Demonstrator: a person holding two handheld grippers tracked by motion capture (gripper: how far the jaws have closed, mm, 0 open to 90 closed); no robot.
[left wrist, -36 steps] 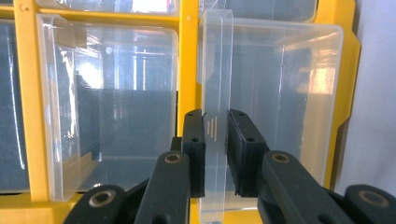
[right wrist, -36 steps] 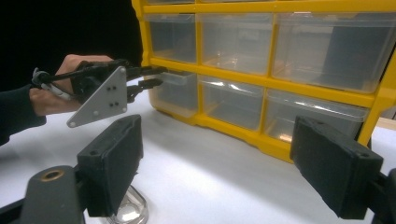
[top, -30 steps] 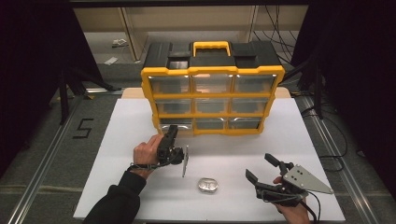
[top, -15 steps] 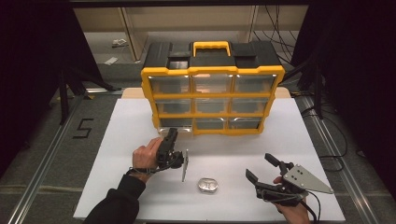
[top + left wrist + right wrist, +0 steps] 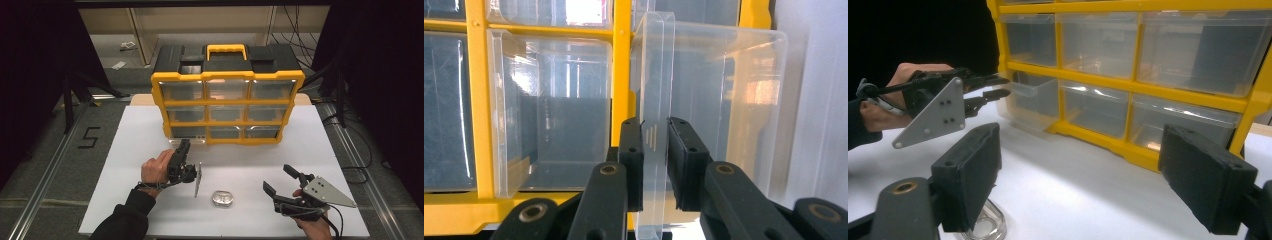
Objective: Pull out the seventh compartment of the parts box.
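- Two tools are at work over a white desk [image 5: 125, 150] on which a yellow organizer [image 5: 227, 107] with clear drawers stands upright.
- The left tool [image 5: 655, 150] has its jaws pressed onto the front lip of a clear drawer [image 5: 714, 100]; the thin plastic edge sits between the two black pads.
- In the high view that left tool [image 5: 184, 149] points at the bottom-left corner of the organizer, where the drawer [image 5: 189, 141] sticks out a little from the bottom row, in the left column.
- The right gripper view shows the same drawer [image 5: 1030, 102] standing proud of the frame, beside the other bottom drawers that sit flush, with the left tool [image 5: 995, 87] gripping its handle.
- The person's left hand [image 5: 156, 170] wraps the left tool's body; the grey three-cornered plate [image 5: 933, 117] hangs off its side.
- The right tool [image 5: 280, 180] lies low at the near right of the desk with its jaws spread wide and nothing between them, well apart from the organizer.
- A small shiny metal object [image 5: 221, 198] lies on the desk between the two tools, near the front edge; in the right gripper view it [image 5: 985, 225] shows just below the left-hand jaw.
- The organizer's drawers look empty as far as the clear fronts let one tell.
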